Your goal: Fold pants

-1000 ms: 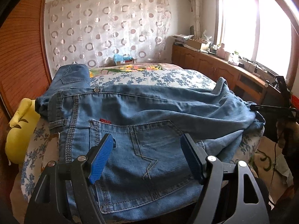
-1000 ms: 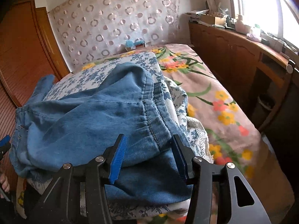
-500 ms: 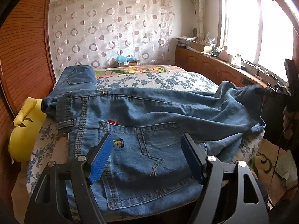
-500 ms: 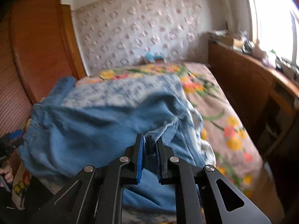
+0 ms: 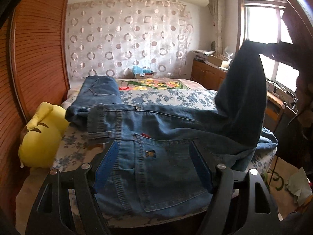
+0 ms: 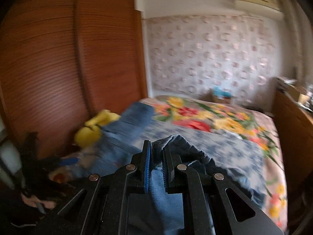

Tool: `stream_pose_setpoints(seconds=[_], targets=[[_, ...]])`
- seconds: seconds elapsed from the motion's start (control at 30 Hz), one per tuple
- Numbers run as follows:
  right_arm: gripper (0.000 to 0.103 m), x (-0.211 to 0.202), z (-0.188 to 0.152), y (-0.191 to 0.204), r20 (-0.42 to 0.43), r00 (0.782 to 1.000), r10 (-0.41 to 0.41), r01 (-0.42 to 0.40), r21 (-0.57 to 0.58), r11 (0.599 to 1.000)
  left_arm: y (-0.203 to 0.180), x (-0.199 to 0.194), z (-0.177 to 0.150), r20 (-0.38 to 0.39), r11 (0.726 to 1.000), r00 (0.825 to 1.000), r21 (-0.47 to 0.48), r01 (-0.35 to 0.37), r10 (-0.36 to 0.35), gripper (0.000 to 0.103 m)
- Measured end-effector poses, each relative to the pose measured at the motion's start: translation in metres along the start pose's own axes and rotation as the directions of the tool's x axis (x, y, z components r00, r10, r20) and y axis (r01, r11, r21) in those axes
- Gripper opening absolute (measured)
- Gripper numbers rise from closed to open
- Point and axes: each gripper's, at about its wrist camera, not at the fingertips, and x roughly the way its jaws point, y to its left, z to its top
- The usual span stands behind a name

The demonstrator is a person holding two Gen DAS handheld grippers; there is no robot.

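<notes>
My right gripper (image 6: 156, 156) pinches a leg hem of the jeans (image 5: 156, 137), lifted above the bed (image 5: 168, 96). My left gripper (image 5: 154, 160) is spread over the back pocket; the jeans lie across the bed's near end.

Left gripper (image 5: 153, 163) spread wide, right gripper (image 6: 156, 168) pinched tight.

Left: 2 blue-padded fingers (image 5: 106, 165) parted across the lower half of the frame, angled outward, black linkages filling the bottom edge, nothing clamped between. Right: 2 fingers nearly parallel at lower centre, closed on a bunched fold of denim, blue pad on the left one; seen also as a dark shape raised at upper right of the left wrist view.
</notes>
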Motion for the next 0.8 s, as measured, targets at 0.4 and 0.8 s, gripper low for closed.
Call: stream_pose_setpoints(seconds=[0.4,0.8], targets=[[0.040,0.053,0.001,0.007,-0.101,0.995,-0.015,0.013,-0.027,1.000,0.016,0.012,-0.009,-0.040,0.999,0.999,-0.035,0.008,-0.010,0.075],[0.047,0.096,-0.016,0.008,-0.234,0.972,-0.001,0.018,0.069,0.997,0.007,0.060,-0.026,-0.136,0.997,0.987,-0.033,0.077,-0.080,0.074]])
